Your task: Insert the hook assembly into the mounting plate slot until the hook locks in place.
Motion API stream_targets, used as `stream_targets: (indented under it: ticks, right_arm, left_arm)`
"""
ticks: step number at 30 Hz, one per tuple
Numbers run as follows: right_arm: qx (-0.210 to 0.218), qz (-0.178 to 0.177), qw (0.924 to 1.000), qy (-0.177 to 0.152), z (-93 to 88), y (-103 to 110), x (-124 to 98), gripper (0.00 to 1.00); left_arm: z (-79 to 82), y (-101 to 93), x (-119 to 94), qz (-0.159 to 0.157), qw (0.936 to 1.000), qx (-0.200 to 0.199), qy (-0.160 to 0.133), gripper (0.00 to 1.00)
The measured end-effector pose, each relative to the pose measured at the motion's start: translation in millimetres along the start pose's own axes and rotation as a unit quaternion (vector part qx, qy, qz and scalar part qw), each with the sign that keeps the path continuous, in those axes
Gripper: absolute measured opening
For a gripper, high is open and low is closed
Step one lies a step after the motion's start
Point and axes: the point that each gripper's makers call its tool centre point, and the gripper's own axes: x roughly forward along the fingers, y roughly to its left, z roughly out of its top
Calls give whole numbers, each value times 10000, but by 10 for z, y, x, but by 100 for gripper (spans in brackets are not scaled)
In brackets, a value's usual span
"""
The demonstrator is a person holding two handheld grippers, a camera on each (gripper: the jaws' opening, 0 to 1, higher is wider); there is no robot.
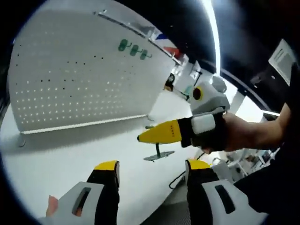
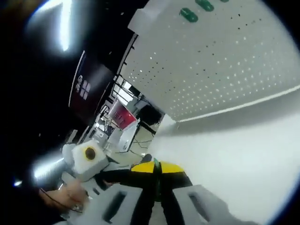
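The white perforated mounting plate (image 1: pixel 79 79) stands upright on the white table, with green hooks (image 1: pixel 133 49) near its top edge. My left gripper (image 1: pixel 152 165) is open at the bottom of the left gripper view, with nothing between its yellow-tipped fingers. A hand brings my right gripper (image 1: pixel 143 137) in from the right, jaws pressed together. A thin grey hook assembly (image 1: pixel 158 152) with a flat foot hangs just beneath them. In the right gripper view the right gripper (image 2: pixel 157 168) is shut on a thin dark piece, with the plate (image 2: pixel 225 70) up ahead and to the right.
The white table (image 1: pixel 70 154) runs in front of the plate. A dark cable (image 1: pixel 177 180) lies near the table's edge. Shelves and equipment (image 2: pixel 124 122) stand behind the plate's end. A person's hand (image 1: pixel 243 133) and dark sleeve are at the right.
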Motion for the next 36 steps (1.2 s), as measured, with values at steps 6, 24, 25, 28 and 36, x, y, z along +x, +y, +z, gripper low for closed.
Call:
stream_targets:
  ticks: [6,24,25,28,36]
  right_arm:
    - [-560,-454,9960,-520,141,28,-57,0]
    - [-1157,-936,9752,-1637,400,234,-128,0]
    - [-1166,-919,9753,-1635,397,244,-118,0]
    - [-1249,-905,9749,-1603,401,258,-89,0]
    - [-1508,-878,9728,-1522,370,310,-66,0]
  left_arm:
    - [110,28,50,631,9971,424,-53,59]
    - [375,-34,38,1228,9859,1061,-409,52]
    - [377,-39,37,1232,9854,1102,-402,50]
    - [374,-32,32,1273,9844,1150,-388,47]
    - [423,27,-34,1543,9773,1418,-316,38]
